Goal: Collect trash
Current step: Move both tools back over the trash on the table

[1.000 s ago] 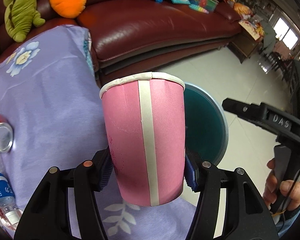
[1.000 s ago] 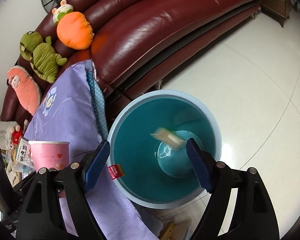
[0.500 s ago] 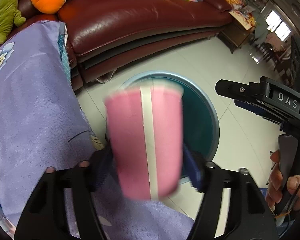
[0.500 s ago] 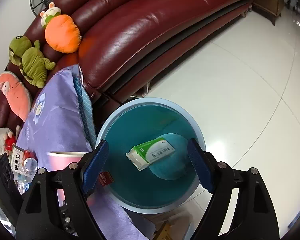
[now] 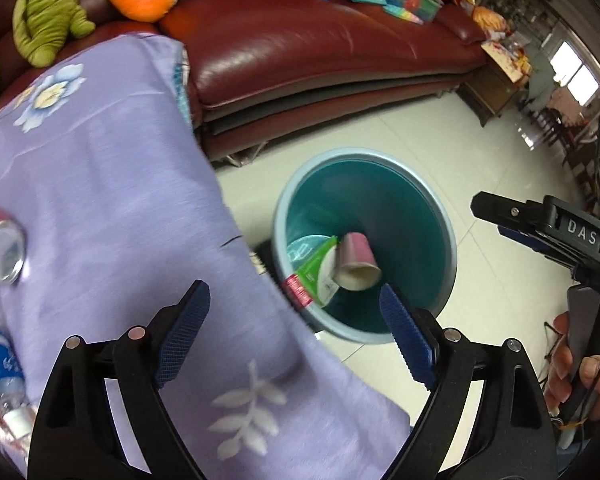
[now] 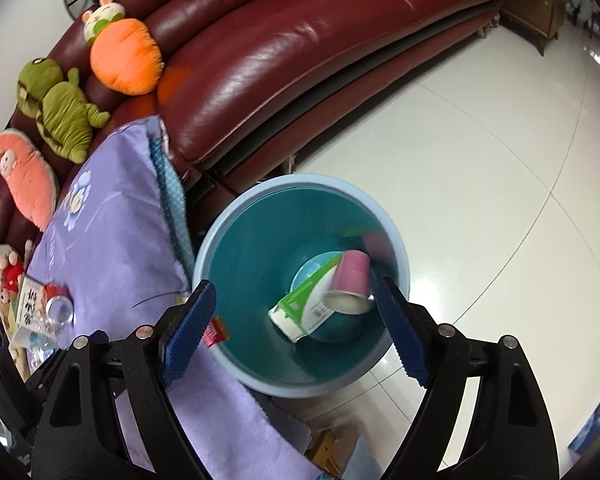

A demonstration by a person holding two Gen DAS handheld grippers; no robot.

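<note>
The left gripper [image 5: 294, 322] has its fingers [image 5: 182, 330] spread wide with nothing between them; its jaws have just been opening, and the pink paper cup [image 5: 356, 266] it carried a moment ago now lies on its side in the blue trash bin [image 5: 446, 240], beyond and below the fingertips, its open mouth turned toward the camera. The cup rests against a green-and-white carton [image 5: 318, 276] already in the bin. From the right wrist view the same cup [image 6: 352, 278] and carton [image 6: 304, 308] sit between and just beyond the right gripper [image 6: 296, 330], whose fingers [image 6: 188, 330] also stand well apart, gripping nothing, over the bin's rim [image 6: 236, 220]

To the left of the left fingers the table is covered by a purple floral cloth [image 5: 100, 184]. On it, well off to the left, a red drink can [image 5: 0, 248] lies with its silver top showing, and a plastic water bottle [image 5: 0, 376] lies near the lower left edge. A small red wrapper [image 5: 299, 290] sits at the cloth's edge by the bin's near rim

To the right of the left fingers a hand [image 5: 580, 372] holds the other gripper's handle. Beyond both pairs of fingers stands a dark red leather sofa [image 6: 300, 48] with plush toys on it
</note>
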